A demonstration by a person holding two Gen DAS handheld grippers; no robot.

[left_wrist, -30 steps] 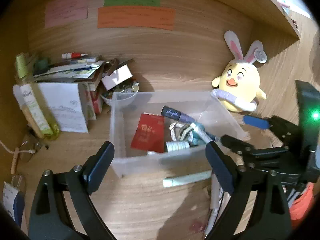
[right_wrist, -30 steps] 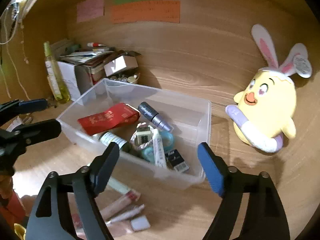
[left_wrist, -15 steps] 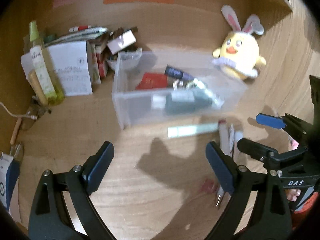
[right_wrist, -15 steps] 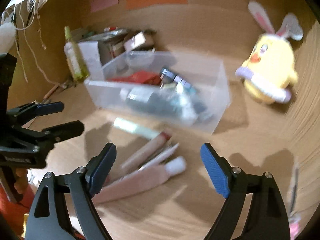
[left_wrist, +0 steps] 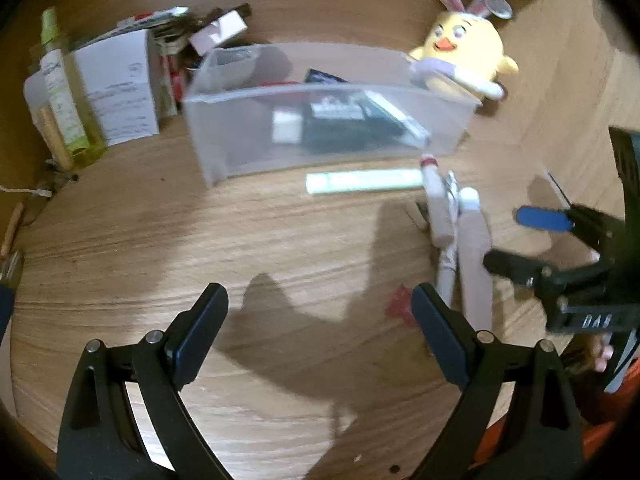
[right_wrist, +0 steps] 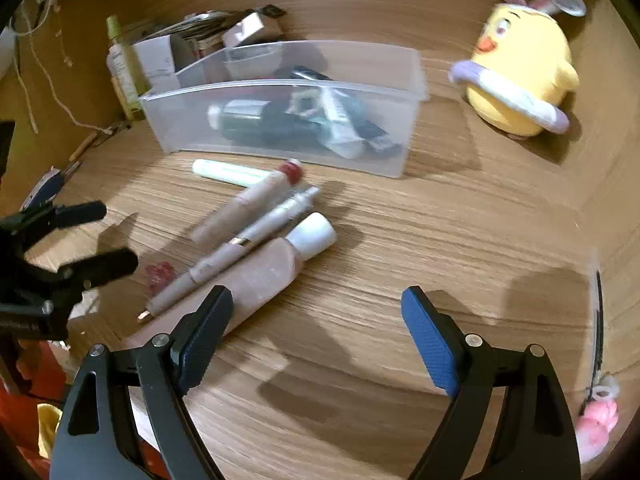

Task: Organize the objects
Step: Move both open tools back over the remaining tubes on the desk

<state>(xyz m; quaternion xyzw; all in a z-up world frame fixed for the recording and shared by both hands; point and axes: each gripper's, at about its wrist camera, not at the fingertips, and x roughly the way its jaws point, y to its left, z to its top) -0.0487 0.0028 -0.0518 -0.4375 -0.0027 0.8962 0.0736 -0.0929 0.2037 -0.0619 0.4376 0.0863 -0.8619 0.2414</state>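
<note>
— So, what is the surface like?
— Pale wood-grain desk [right_wrist: 440, 240] with a wooden back wall, shadows across it. A clear plastic bin [right_wrist: 280, 128] sits mid-desk, holding dark tubes and bottles.
— And the loose things?
— Just in front of the bin: a pale green tube [right_wrist: 228, 172], a red-capped stick [right_wrist: 248, 204], a slim pen [right_wrist: 248, 240] and a pink white-capped tube [right_wrist: 276, 268], bunched together. A yellow chick plush [right_wrist: 524, 76] stands right of the bin.
— Any writing?
— The white box [left_wrist: 120, 92] left of the bin bears print, too blurred to read.
— Grippers?
— Left gripper [left_wrist: 320, 336] and right gripper [right_wrist: 316, 336] both spread wide over bare wood, grasping nothing.
</note>
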